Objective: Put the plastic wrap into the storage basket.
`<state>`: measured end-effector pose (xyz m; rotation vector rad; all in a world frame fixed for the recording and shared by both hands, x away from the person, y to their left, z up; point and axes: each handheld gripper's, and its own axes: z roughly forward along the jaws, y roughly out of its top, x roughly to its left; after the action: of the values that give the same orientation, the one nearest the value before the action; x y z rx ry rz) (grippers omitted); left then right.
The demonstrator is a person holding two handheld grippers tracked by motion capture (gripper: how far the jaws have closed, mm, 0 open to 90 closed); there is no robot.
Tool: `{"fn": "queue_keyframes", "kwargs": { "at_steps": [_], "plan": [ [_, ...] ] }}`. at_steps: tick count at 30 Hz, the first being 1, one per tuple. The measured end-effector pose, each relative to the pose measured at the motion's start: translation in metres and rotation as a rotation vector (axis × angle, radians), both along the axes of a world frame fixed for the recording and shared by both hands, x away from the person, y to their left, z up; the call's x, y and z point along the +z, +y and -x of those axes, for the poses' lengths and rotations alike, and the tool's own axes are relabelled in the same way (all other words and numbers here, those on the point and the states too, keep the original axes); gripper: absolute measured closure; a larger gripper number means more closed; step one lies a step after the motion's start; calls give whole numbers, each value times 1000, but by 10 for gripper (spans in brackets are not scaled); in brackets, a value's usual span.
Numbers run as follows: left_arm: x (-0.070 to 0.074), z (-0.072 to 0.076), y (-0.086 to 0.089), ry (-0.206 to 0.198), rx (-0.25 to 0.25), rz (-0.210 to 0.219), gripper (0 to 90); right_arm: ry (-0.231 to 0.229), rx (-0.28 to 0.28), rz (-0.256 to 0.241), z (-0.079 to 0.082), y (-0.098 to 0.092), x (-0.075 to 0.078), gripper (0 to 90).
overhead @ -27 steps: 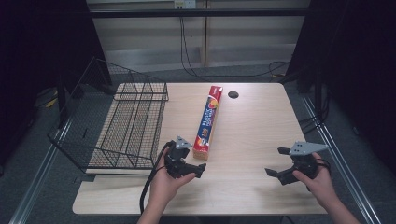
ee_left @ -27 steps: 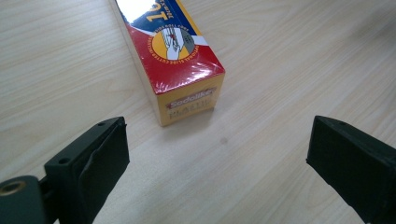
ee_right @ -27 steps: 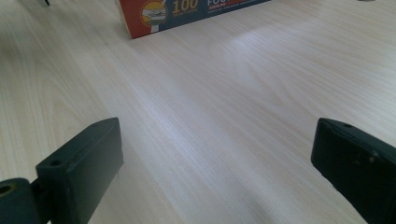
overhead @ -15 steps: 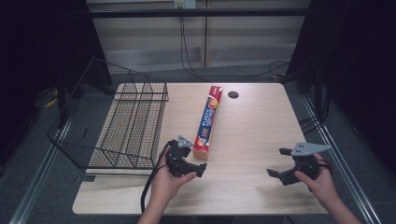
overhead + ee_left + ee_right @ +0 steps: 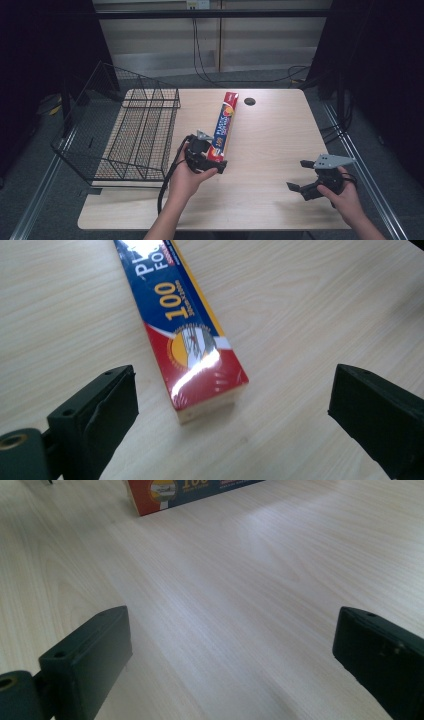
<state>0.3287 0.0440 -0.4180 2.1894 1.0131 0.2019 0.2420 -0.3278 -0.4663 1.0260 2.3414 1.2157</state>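
**Table inventory: foil box, wire basket, two hand-held grippers**

Item 1. Foil box [image 5: 224, 125]: long, narrow carton, blue and red with yellow edging, printed "100". Lies flat on the wooden table [image 5: 270, 135], near the centre, running lengthwise away from the person. Its near end sits just ahead of the left gripper.

Item 2. Left gripper [image 5: 214, 161]: held in the person's left hand [image 5: 187, 175], right at the near end of the box. Jaws spread wide, one to each side of the carton's end, neither touching it in the left gripper view.

Item 3. Right gripper [image 5: 300, 176]: held in the right hand [image 5: 345, 195] at the near right of the table, well apart from the box. Jaws wide apart over bare wood.

Item 4. Wire basket [image 5: 135, 135]: black, at the left edge of the table, overhanging it, beside the box.

Item 5. Round cable hole [image 5: 249, 101]: far side, just right of the box's far end.
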Motion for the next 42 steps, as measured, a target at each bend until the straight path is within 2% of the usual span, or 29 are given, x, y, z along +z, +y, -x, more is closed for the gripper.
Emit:
{"fn": "queue_keyframes", "kwargs": {
  "at_steps": [4, 10, 11, 13, 14, 16, 20, 22, 23, 24, 30, 31, 34, 35, 36, 37, 38, 40, 41, 42],
  "plan": [
    [1, -9, -8, -1, -7, -21, 53, 7, 3, 11, 2, 0, -2, 21],
    [3, -25, -19, 2, 4, -16, 55, 8, 0, 5, 2, -1, -1, 21],
    [3, -30, -22, 19, 2, -25, 55, 7, -3, 9, 3, 0, -2, 21],
    [3, -33, -24, 20, 7, -33, 55, 7, -3, 8, 3, 0, -2, 21],
    [3, -40, -26, 37, 5, -38, 56, 6, -2, 5, 3, 0, -1, 21],
    [3, -44, -29, 50, 10, -28, 55, 5, -1, 5, 3, 0, -1, 22],
    [4, -54, -33, 51, 13, -45, 54, 5, 2, 15, 4, 2, -1, 23],
    [3, -59, -36, 56, 43, -39, 55, 4, 6, 16, 4, 2, -2, 23],
    [2, -62, -36, 47, 43, -43, 56, 5, 6, 14, 4, 2, -1, 23],
    [3, -65, -37, 56, 47, -46, 56, 6, 4, 13, 4, 2, -1, 23],
    [-1, -78, -42, 50, 95, -53, 71, 4, 4, 9, 2, 0, -2, 23],
    [-4, -83, -44, 46, 125, -36, 82, 3, 4, 7, 2, 1, -2, 23],
    [-10, -90, -46, 62, 141, -33, 90, 1, 7, 8, 1, 1, -2, 23],
    [-11, -92, -46, 64, 134, -50, 97, 2, 14, 7, 1, 1, -2, 24],
    [-11, -92, -46, 64, 134, -50, 111, 2, 14, 8, 2, 1, -2, 24],
    [-15, -94, -48, 58, 152, -42, 111, 2, 14, 8, 2, 1, -2, 24],
    [-17, -97, -48, 46, 152, -68, 145, 2, 14, 8, 2, 1, -1, 24],
    [-18, -98, -49, 41, 154, -69, 169, -1, 13, 9, 2, 1, -1, 23],
    [-20, -98, -50, 52, 173, -60, 169, 2, 14, 8, 3, 1, -1, 23],
    [-21, -100, -50, 64, 161, -64, 192, -1, 14, 7, 2, 0, -1, 23]
  ]
}}
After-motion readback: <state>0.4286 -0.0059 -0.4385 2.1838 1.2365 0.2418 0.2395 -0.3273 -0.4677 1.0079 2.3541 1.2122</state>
